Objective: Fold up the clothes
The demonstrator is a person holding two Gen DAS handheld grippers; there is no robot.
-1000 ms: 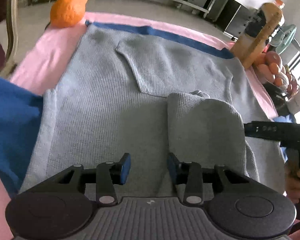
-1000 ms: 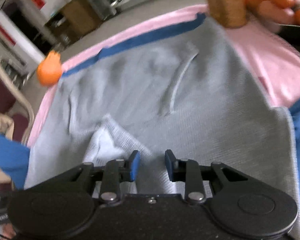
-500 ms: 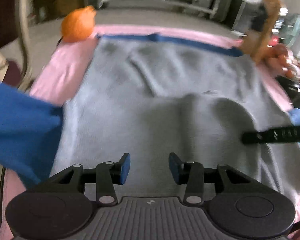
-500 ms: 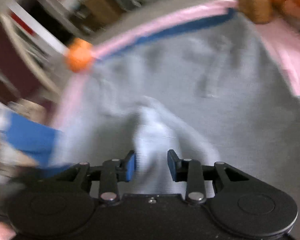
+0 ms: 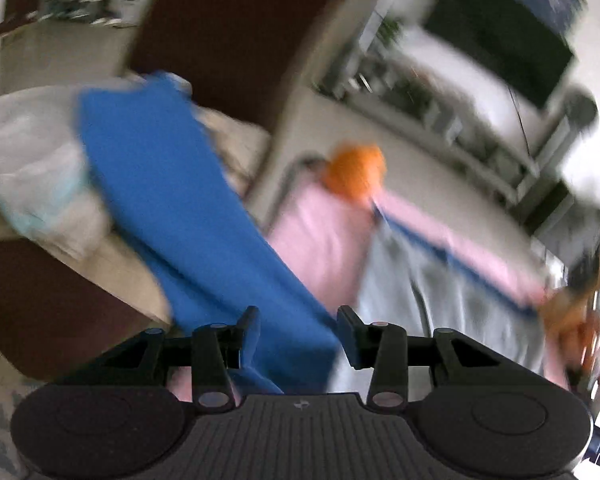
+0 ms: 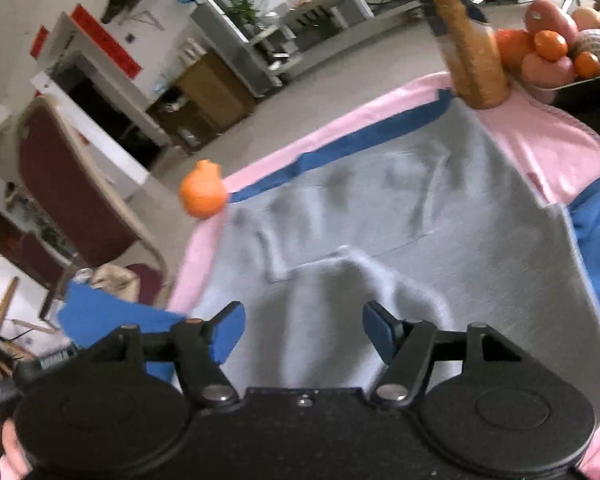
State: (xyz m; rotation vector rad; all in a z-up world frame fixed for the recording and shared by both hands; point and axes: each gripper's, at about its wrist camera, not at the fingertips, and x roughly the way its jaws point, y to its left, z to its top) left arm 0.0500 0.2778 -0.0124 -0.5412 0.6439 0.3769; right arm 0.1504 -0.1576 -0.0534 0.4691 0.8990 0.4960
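- Pink cloth (image 6: pixel 540 152), one — covers the table.
- Grey garment (image 6: pixel 440 248), one — spread on it, one sleeve folded onto the body.
- Blue sleeve (image 5: pixel 172 200), one — hanging off the left edge; likely the next fold.
- Right gripper (image 6: pixel 304 332) — jaws opening, empty, above the folded sleeve.
- Left gripper (image 5: pixel 298 332) — spread, gripping nothing.
- Orange toy (image 6: pixel 202 194), one.

So the sweater (image 6: pixel 440 240) lies flat on the cloth (image 6: pixel 540 148), with one sleeve (image 6: pixel 340 320) folded over its near part. A round fruit (image 6: pixel 202 194) sits at the cloth's far left corner, a tall jar (image 6: pixel 472 52) at the far right, fruit tray (image 6: pixel 580 88) right of that. Chair (image 6: pixel 72 188) stands off to the left, shelves (image 6: pixel 260 40) behind everything.
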